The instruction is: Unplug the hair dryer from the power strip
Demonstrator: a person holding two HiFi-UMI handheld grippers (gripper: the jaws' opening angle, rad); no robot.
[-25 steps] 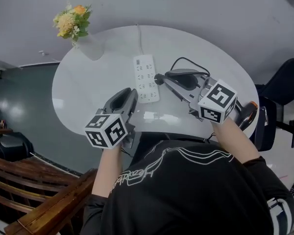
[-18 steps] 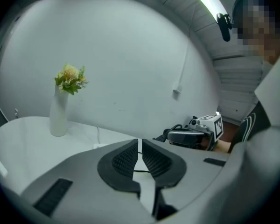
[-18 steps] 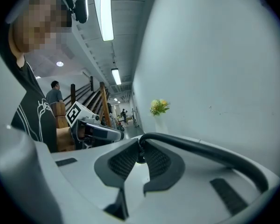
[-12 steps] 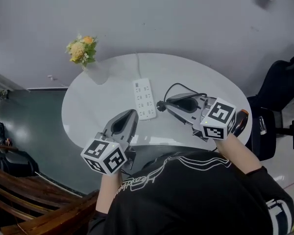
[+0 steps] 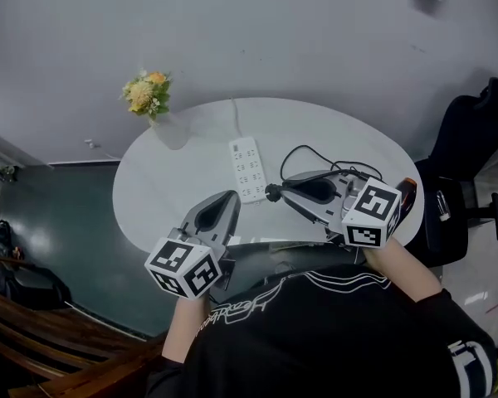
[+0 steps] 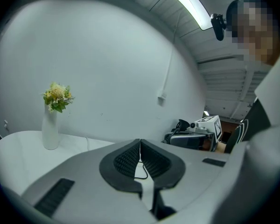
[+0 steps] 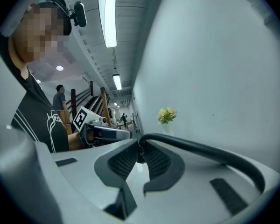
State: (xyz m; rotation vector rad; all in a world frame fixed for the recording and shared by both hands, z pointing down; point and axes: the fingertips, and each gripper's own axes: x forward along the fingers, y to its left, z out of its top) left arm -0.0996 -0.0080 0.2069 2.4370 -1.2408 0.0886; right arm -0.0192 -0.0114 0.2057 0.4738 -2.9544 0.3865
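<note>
On the round white table (image 5: 166, 197) lies a white power strip (image 5: 247, 169). My right gripper (image 5: 274, 193) is shut on the black plug (image 5: 270, 193), held just off the strip's near right corner and apart from it. Its black cord (image 5: 315, 151) loops back to the hair dryer (image 5: 408, 194), a black and orange body at the table's right edge, half hidden by my marker cube. In the right gripper view the cord (image 7: 200, 148) runs out from between the shut pads of the right gripper (image 7: 140, 148). My left gripper (image 5: 229, 197) (image 6: 140, 143) is shut and holds nothing, near the table's front edge.
A white vase (image 5: 171, 131) (image 6: 50, 130) of yellow flowers stands at the table's far left. The strip's white lead (image 5: 235, 114) runs off the back edge. A black office chair (image 5: 473, 152) stands to the right, dark wooden furniture (image 5: 33, 338) at lower left.
Both grippers rose and drew back toward me. The left one pulled away from the strip's near corner and its jaws shut. The right one carried the plug away from the strip's side.
</note>
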